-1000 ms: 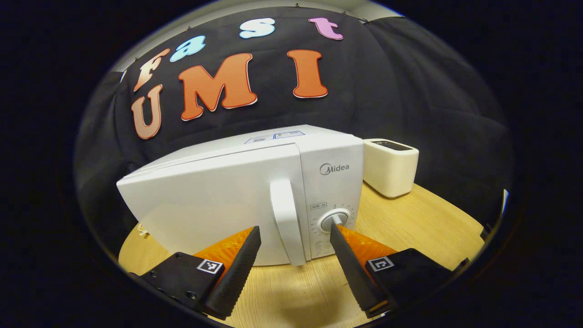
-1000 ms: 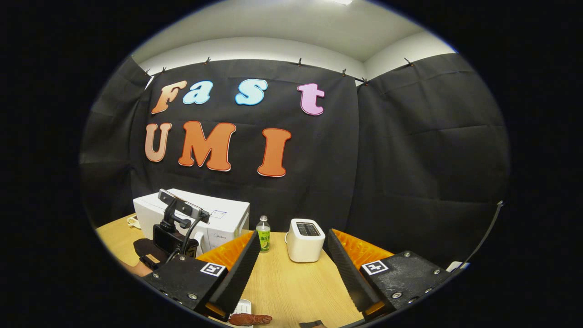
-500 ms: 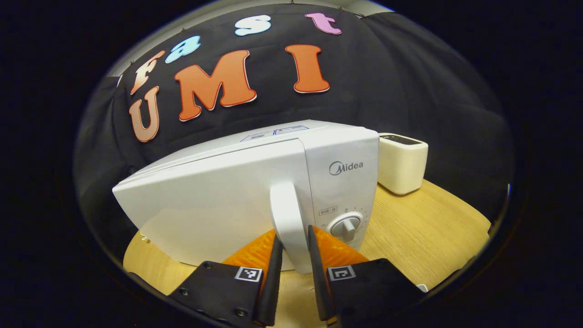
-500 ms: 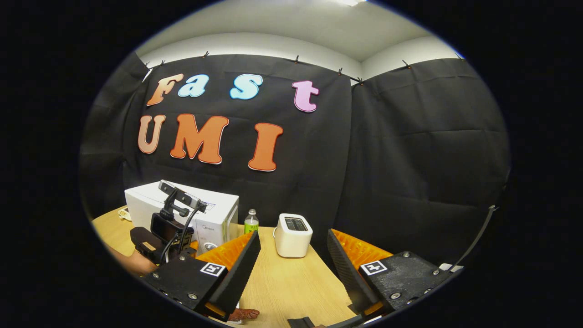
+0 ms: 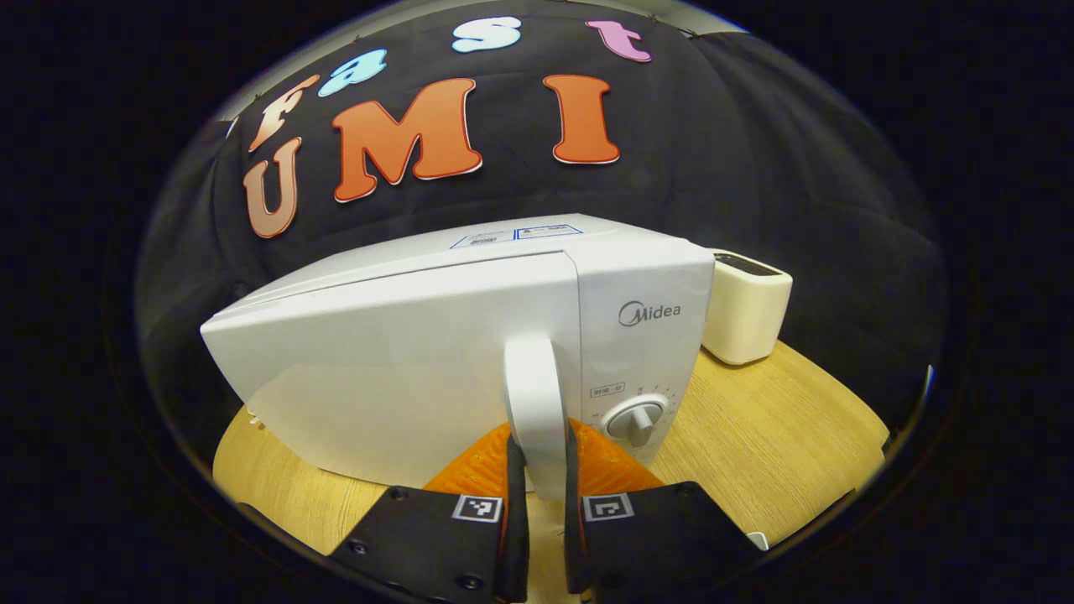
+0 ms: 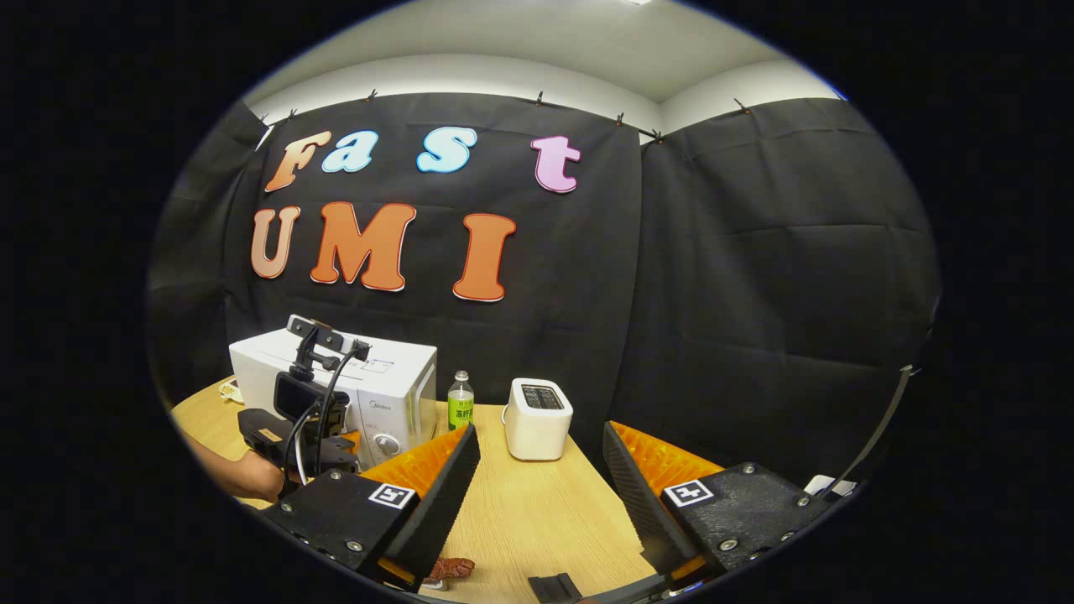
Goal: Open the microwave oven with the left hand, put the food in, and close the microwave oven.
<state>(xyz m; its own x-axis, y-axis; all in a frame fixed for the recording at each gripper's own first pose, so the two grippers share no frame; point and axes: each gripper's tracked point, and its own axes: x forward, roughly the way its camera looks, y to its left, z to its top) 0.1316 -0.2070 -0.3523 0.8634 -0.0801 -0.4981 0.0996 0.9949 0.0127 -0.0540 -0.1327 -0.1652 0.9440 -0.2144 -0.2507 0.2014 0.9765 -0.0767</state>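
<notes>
White plastic is what the left gripper [image 5: 541,495] is clenched on: the upright handle [image 5: 537,403] of the microwave oven [image 5: 470,335] is pinched low down between both fingers. The door [image 5: 394,369] is seen shut, flush with the control panel, where a dial [image 5: 635,419] sits just beside the handle.

A slip is judged the main risk. The handle is smooth and is gripped near its lower end, so a straight pull could strip the fingers off it. The door swings on a hinge at its far side, so a pull not curved along that arc could twist the grasp loose. The oven is light-looking and unanchored on the wooden table [image 6: 537,512]; if the latch resists, the whole box may be dragged forward, and the bottle [image 6: 460,401] and toaster [image 6: 537,418] beside it may be disturbed.

The right gripper [image 6: 537,503] is held wide open and empty, well apart from the oven. The food [image 6: 449,569], a reddish-brown piece, is seen on the table just below its left finger, not yet picked up.

The oven's cavity is hidden by the closed door, so its contents cannot be told. The toaster's slots cannot be seen into. The bottle is capped, and its fill cannot be judged.
</notes>
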